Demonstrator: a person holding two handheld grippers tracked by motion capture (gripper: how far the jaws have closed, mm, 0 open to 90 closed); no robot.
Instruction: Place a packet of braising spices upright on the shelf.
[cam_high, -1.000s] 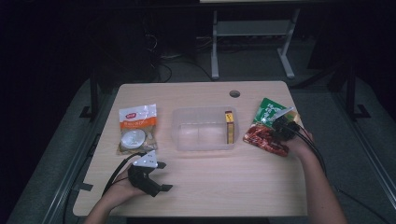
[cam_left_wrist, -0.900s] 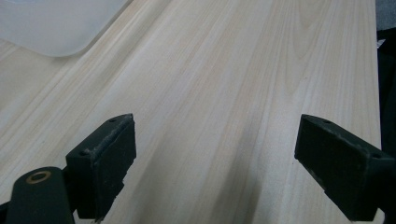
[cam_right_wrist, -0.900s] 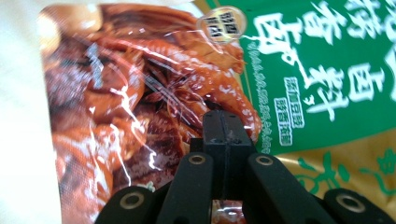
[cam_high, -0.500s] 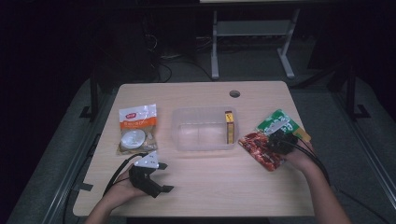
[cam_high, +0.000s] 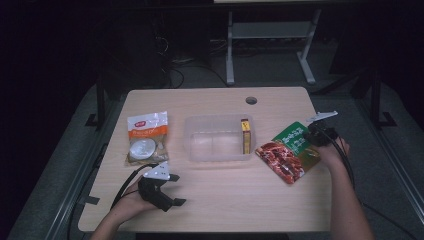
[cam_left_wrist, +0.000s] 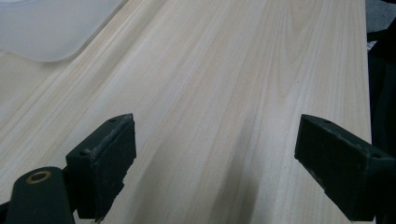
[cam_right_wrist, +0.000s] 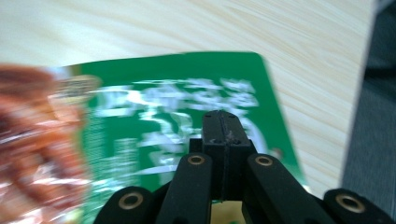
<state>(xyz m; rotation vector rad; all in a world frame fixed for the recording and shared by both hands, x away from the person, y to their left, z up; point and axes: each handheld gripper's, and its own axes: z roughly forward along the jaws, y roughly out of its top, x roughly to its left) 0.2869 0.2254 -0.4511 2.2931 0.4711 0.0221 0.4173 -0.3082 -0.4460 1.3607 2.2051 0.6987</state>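
- High view, nearest first: the left gripper (cam_high: 167, 190) rests on the table (cam_high: 240, 205) near its front edge, jaws spread wide with nothing between them.
- Left gripper view: bare wood lies between and ahead of the 2 jaws, and the table's edge runs just outside 1 of them.
- Beyond and to one side of those jaws sits the clear bin (cam_high: 218, 142), a corner of it seen ahead of them in the left gripper view.
- 1 yellow box (cam_high: 245, 135) stands against the bin's wall on the side toward the right gripper.
- Right gripper (cam_high: 316, 134): jaws clenched on the edge of the green and red snack bag (cam_high: 288, 151), which spreads ahead of them, close to the table's side edge.
- An orange and white packet (cam_high: 146, 137) lies past the left gripper, apart from the bin.
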